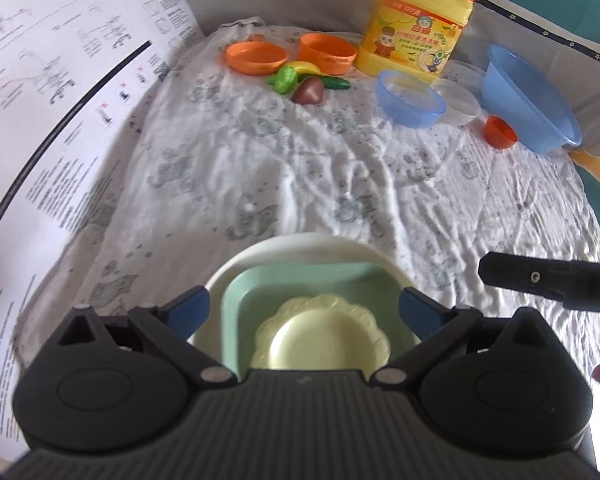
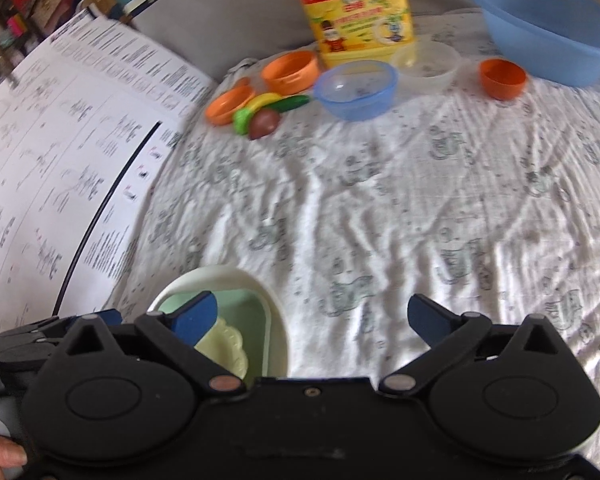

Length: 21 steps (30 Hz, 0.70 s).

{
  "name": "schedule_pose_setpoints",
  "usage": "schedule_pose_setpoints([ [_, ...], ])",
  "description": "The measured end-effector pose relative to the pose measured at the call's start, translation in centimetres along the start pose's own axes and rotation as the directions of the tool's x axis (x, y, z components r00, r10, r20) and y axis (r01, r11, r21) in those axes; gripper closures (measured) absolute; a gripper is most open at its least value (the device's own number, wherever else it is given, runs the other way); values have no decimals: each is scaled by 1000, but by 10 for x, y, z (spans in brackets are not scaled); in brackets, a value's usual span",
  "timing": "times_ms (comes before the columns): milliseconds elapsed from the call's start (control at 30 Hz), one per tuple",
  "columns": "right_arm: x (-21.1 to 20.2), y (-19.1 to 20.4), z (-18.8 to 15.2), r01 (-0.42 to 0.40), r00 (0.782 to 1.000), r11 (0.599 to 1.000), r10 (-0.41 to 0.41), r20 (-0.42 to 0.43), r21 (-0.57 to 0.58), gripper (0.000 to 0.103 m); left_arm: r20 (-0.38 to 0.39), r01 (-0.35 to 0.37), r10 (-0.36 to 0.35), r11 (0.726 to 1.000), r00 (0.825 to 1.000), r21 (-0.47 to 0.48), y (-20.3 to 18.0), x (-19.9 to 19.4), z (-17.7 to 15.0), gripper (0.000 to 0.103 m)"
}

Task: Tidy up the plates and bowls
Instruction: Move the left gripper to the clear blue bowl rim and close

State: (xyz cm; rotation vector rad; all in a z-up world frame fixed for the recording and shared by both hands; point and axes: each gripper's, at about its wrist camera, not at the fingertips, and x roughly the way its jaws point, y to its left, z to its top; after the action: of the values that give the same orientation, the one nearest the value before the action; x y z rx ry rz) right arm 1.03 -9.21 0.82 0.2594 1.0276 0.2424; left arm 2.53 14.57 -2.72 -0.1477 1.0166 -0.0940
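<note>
Left tongs (image 1: 305, 307): jaws spread, blue pads either side of the plate stack, pinching nothing visible.
Right tongs (image 2: 313, 322): jaws spread wide, nothing between them; left pad overlaps the stack's edge in view, contact cannot be told.
Plate stack, near edge of the patterned cloth (image 1: 300, 184): cream round plate (image 1: 300, 246) at bottom, green square dish (image 1: 300, 280) in it, pale yellow scalloped plate (image 1: 324, 336) on top.
Far left: two orange bowls (image 1: 257, 57), side by side; toy fruit and vegetables (image 1: 306, 80) just in front.
Far centre: yellow detergent jug (image 1: 416, 20), upright.
Far right: small blue bowl (image 1: 410, 98), clear bowl (image 1: 458, 102) touching it, small orange cup (image 1: 499, 131), large blue basin (image 1: 528, 96) tilted.
Left side: printed sheet (image 1: 60, 80).
</note>
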Motion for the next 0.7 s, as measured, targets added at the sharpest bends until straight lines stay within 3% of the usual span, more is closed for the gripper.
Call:
schedule_pose_setpoints([
  [300, -1, -50, 25, 53, 998, 992, -57, 34, 113, 0, -2, 2, -2, 999, 1000, 54, -33, 22, 36, 0],
  [700, 25, -87, 96, 75, 992, 974, -94, 81, 214, 0, 61, -29, 25, 997, 998, 77, -65, 68, 126, 0],
])
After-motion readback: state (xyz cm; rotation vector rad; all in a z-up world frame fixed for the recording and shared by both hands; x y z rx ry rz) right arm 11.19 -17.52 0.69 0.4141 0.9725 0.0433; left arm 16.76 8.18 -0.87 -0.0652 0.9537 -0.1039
